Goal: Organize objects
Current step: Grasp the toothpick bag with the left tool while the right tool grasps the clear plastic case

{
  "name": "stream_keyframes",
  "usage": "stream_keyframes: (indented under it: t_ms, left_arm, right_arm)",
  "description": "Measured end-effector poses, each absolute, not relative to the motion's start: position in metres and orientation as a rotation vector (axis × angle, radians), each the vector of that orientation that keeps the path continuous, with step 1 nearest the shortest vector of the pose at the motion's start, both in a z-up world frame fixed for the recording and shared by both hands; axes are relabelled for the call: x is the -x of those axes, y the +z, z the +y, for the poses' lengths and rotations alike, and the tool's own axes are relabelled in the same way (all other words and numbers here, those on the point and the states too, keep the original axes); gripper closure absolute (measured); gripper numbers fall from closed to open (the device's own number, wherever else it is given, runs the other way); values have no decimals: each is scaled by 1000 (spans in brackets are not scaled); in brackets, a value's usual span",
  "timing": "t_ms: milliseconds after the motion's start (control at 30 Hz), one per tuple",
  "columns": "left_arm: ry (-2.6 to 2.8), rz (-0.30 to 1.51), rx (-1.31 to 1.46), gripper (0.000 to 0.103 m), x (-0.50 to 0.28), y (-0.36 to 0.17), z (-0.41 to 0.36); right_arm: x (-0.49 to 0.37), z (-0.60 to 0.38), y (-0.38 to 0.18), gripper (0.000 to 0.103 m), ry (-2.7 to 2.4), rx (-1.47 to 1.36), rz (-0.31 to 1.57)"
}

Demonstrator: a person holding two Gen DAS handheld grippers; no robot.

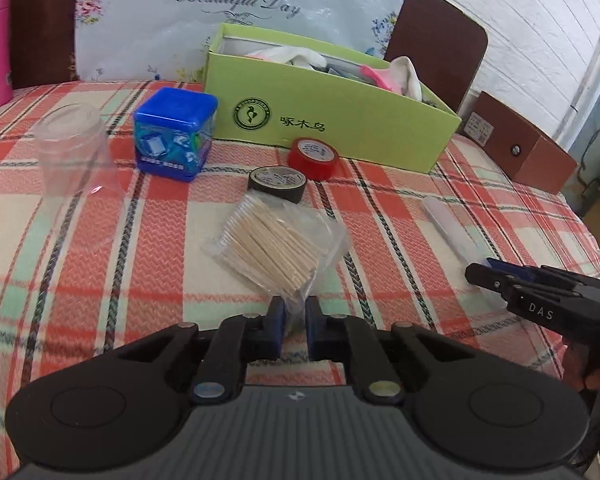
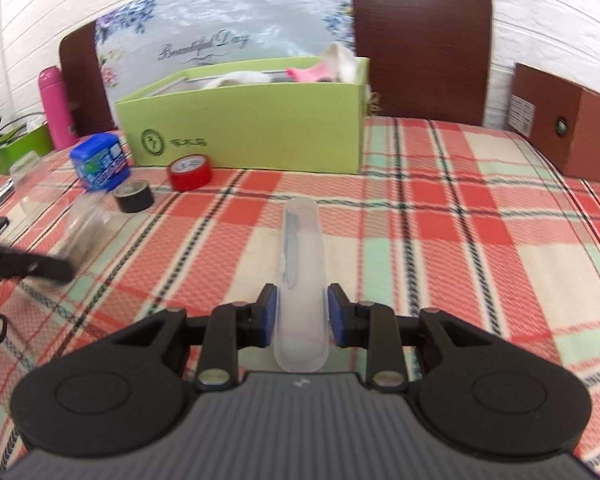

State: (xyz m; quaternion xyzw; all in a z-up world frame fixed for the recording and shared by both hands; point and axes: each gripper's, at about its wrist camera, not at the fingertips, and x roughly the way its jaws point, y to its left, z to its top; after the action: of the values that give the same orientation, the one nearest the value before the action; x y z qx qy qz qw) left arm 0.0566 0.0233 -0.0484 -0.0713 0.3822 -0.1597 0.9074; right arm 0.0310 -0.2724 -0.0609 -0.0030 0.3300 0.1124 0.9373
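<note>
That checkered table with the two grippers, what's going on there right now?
A person is tidying small items with two handheld grippers. The left gripper pinches the corner of a clear bag of cotton swabs. The right gripper straddles a translucent case, jaws apart on either side. The red tape and black tape sit before the green box.

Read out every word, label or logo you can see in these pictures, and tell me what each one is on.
"Beautiful Day": floral plastic sheet behind the table.
"啄木鸟", beside a round bird logo: front of the green cardboard box.
"DAS": black right gripper.
Labels on the blue plastic cube box, red tape roll, black tape roll and brown cardboard box: too small to read.
</note>
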Motion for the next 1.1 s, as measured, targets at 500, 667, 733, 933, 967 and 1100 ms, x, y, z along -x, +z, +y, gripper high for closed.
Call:
stream_keyframes:
  t_ms: [500,667,733,933,967,1100]
  left_arm:
    - [-164,771,164,26,-104,-49,-8]
    - [-265,758,22,61,-105,-49,-24]
    - [-321,765,43,70,-104,-47,-21]
    - [-326,776,93,60,-91,-48,-11]
    - [-321,775,96,55,-90,-48,-10]
    - [-308,775,85,44,-89,-48,-10]
  right_arm:
    - [-28,-270,-61,30,197,-30,666]
    - [-26,-261,-65,23,170,-11,659]
    - [-25,-255,-66,20,169,5,659]
    - [-30,-249,-66,20,193,21,662]
    - [-33,-249,-66,20,191,20,662]
    - [-47,-254,-66,27,184,26,662]
